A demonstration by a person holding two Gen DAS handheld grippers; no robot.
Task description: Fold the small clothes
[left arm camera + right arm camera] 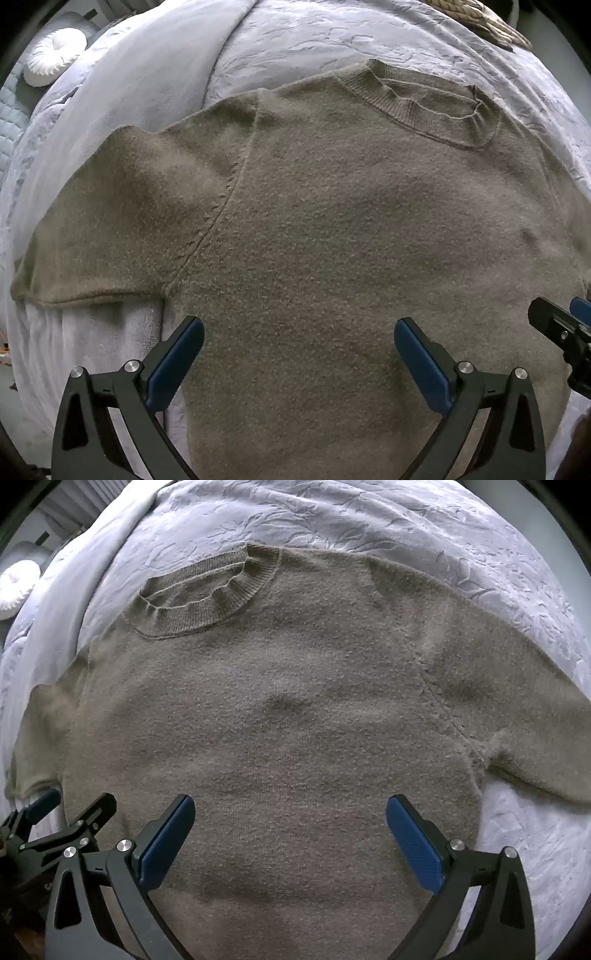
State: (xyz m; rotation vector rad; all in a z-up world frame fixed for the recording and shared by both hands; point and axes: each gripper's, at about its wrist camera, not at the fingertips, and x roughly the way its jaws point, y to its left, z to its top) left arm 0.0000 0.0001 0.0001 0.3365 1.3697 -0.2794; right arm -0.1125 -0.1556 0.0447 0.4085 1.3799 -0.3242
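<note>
Item: one taupe knit sweater [332,229], short-sleeved, ribbed round collar [436,107], lying face-up and spread flat on a bed covered by a pale lavender bedspread [314,40] with an embossed leaf pattern. Condition of task: judged to be at the very start; body, both sleeves and collar all lie open in a single layer, no fold visible anywhere, so every fold remains to be made. Sleeves: one sleeve [110,221] extends outward toward the left of the left wrist view, the other sleeve [517,716] toward the right of the right wrist view; both appear smooth and unfolded. Left tool [299,347]: jaws spread wide, nothing held, blue pads poised above the lower body of the sweater near its left side edge; whether the tips touch the knit cannot be told. Right tool [290,825]: jaws likewise spread wide, empty, positioned over the lower body toward the right side edge. The two tools stand side by side, each showing at the margin of the other's view. The collar lies at the far end from both tools; the hem is below the frame and is not seen. Other: a white round pleated cushion [55,55] at far left; a woven item [480,18] at the top edge.
</note>
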